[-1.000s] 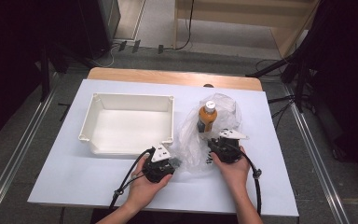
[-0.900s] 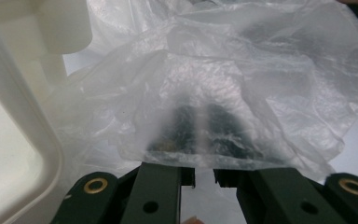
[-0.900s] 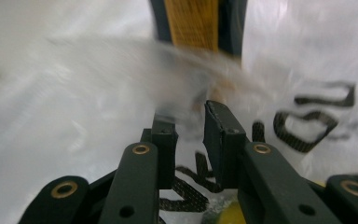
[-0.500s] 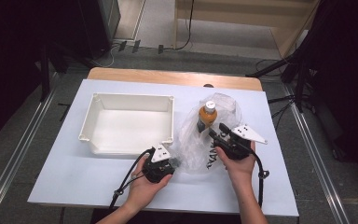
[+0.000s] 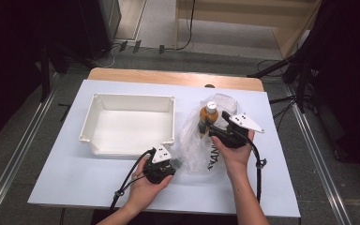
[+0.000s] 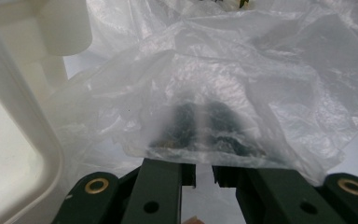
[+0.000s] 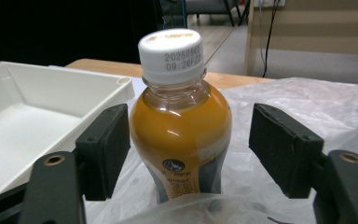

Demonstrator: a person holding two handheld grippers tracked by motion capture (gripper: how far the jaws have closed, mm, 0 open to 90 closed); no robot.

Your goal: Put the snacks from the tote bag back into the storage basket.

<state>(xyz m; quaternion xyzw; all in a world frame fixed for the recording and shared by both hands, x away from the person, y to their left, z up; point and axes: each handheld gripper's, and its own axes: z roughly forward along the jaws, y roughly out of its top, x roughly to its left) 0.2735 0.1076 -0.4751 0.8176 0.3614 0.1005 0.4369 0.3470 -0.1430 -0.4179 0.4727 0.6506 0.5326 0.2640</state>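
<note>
Right gripper view: right tongs (image 7: 186,154) have just spread, flanking bottle (image 7: 181,121); left tongs (image 6: 204,175) pinch bag (image 6: 223,93) edge.

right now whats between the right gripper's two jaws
The orange bottle, standing upright in the plastic bag, with the right gripper open around it, in the right gripper view.

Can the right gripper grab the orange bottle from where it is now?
Probably yes. The right gripper has just been opening, and the orange bottle stands upright between its fingers, which do not press on it. Only the loose plastic bag lies around its base.
</note>
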